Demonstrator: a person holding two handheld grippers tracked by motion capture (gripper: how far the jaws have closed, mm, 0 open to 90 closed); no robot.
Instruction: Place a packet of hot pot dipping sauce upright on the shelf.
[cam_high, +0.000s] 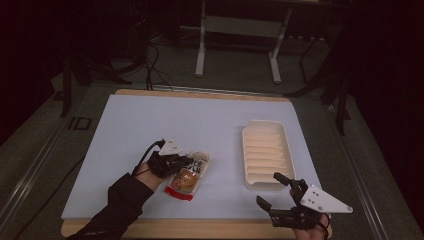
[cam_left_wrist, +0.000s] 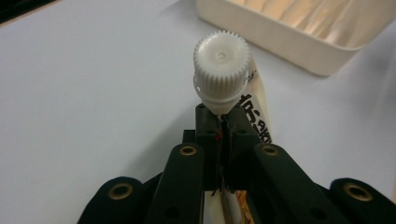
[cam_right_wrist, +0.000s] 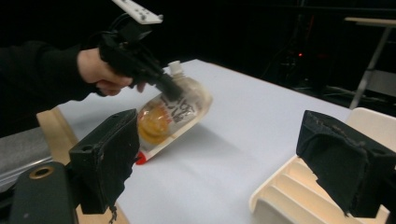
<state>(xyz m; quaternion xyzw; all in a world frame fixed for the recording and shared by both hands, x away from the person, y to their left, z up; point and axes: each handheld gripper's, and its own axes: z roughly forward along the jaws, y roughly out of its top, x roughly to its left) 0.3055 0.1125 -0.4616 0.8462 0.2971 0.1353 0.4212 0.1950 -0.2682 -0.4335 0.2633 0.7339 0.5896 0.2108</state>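
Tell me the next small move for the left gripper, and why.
Probably lift the pouch clear and carry it toward the tray. The left gripper is shut on its neck below the cap, but its bottom corner touches the table.

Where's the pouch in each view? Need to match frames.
High view: pouch left of centre, in the left gripper.
Left gripper view: centre, white cap above the jaws.
Right gripper view: upper left, tilted, bottom corner on the table.
Shared landmark: cream tray.

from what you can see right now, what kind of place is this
Probably a lab or recording workspace, not a kitchen: a white work board on a wooden table, dark surroundings with floor cables and a metal stand, and a person holding the left gripper.
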